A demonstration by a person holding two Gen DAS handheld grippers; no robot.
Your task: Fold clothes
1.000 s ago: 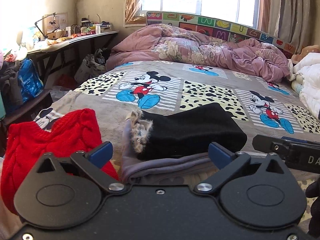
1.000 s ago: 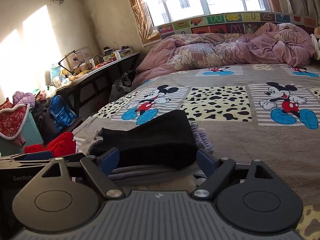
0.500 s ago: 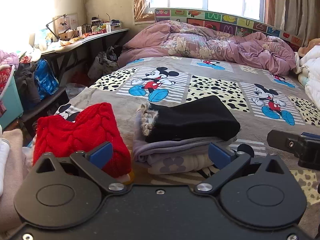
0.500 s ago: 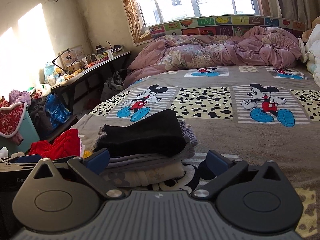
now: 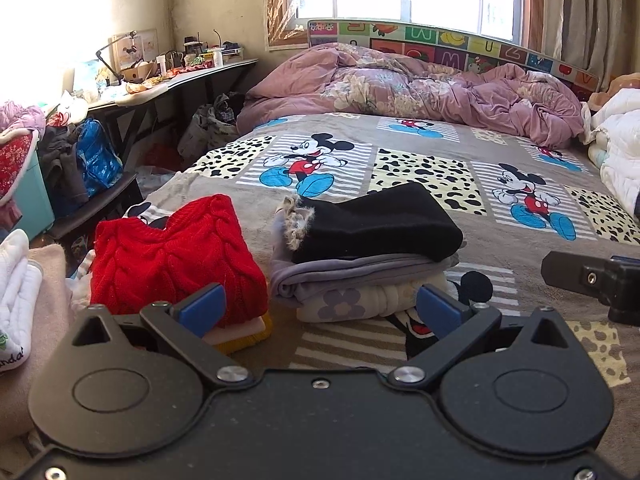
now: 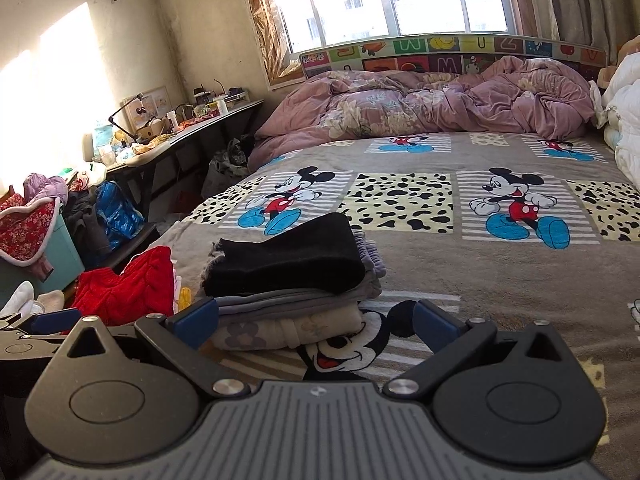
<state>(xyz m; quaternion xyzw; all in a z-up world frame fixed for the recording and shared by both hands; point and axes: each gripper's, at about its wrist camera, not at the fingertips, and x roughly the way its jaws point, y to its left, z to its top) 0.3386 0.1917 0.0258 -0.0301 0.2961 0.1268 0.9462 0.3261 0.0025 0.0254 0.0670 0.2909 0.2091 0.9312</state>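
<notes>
Both the left gripper (image 5: 320, 306) and right gripper (image 6: 316, 322) have jaws spread, empty. Just ahead on the bed (image 5: 460, 148), one stack of three folded clothes (image 5: 368, 256), black on top, long axis left-right. One red sweater (image 5: 172, 256) beside it. Since earlier, both grippers drew back, exposing the lower layers.

A bed covered by a grey blanket (image 5: 420, 148) printed with cartoon mice and spotted squares. A crumpled pink floral duvet (image 5: 400, 88) lies at its head, below a bright window (image 6: 384, 0). On the left, a cluttered dark desk (image 6: 192, 136) stands beside a shiny blue bag (image 5: 98, 160).
</notes>
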